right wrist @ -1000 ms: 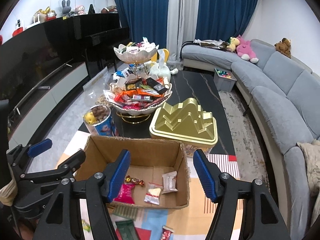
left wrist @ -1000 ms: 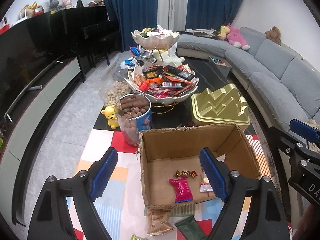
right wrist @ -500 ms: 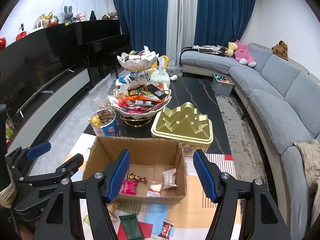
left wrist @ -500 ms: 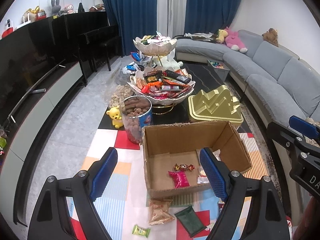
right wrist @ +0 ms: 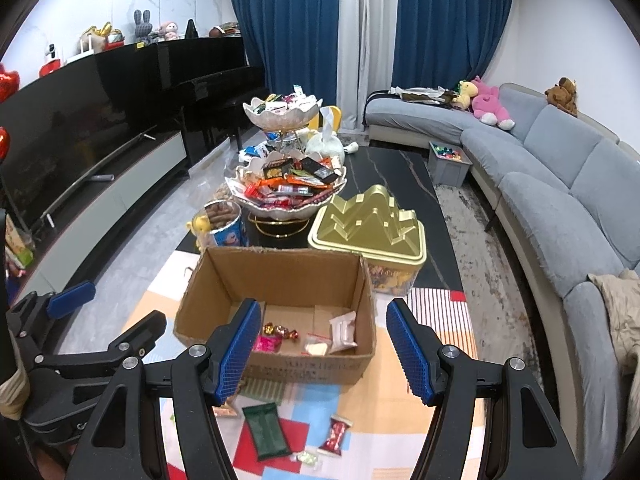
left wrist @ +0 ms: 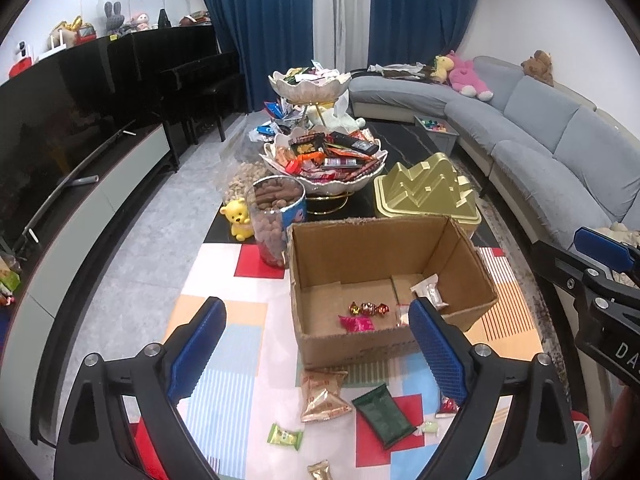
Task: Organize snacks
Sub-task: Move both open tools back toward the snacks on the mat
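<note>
— Both cameras have pulled back: the open brown cardboard box (left wrist: 390, 280) looks smaller, and more loose packets show on the patchwork mat (left wrist: 224, 344).

— What's inside?

— A pink wrapper (left wrist: 357, 323), three foil candies (left wrist: 369, 308) and clear sachets (right wrist: 343, 330) on its floor.

— And out front?

— A dark green packet (left wrist: 383, 415), a tan pouch (left wrist: 322, 396) and a small light green sweet (left wrist: 285, 436), just before the box.

— The claws?

— Left gripper (left wrist: 318, 358) and right gripper (right wrist: 323, 354) both spread wide, holding nothing.

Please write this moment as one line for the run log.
left gripper: open, empty | right gripper: open, empty | box: few snacks inside | green packet: on mat
</note>
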Demonstrator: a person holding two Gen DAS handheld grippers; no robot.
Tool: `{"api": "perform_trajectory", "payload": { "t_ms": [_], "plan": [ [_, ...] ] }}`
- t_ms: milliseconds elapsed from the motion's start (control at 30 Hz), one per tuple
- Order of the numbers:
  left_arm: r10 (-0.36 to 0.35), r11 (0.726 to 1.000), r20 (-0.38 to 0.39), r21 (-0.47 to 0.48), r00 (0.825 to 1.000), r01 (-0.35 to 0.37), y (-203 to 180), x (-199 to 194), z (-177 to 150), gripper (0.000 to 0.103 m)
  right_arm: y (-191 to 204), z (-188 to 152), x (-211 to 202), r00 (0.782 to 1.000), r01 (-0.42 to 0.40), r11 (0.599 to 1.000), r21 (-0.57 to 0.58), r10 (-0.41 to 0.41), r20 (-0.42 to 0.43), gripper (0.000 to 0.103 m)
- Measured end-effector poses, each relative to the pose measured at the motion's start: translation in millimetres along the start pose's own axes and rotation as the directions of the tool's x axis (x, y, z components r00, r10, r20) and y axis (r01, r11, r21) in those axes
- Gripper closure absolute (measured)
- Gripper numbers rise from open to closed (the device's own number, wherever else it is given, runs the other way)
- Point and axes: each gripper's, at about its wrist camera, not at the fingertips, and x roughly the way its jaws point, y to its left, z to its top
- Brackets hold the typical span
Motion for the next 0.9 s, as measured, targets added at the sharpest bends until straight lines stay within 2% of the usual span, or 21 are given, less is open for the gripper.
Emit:
{"api": "perform_trajectory", "payload": {
  "t_ms": [500, 900],
  "plan": [
    [0.004, 1.000, -0.033, 0.002, 0.999, -0.004, 1.4, -5.2, -36.4, 0.007, 1.0, -27.4, -1.8, 1.000, -0.007, 1.000, -0.001, 0.007, -0.029, 0.037],
    [-0.018, 1.000, -0.091, 0.012, 0.996, 0.019, -15.8, 8.9, -69.2, 0.007, -6.3, -60.8, 1.2, 0.998, 0.006, 1.000, -0.001, -0.006, -0.060, 0.037]
  ]
}}
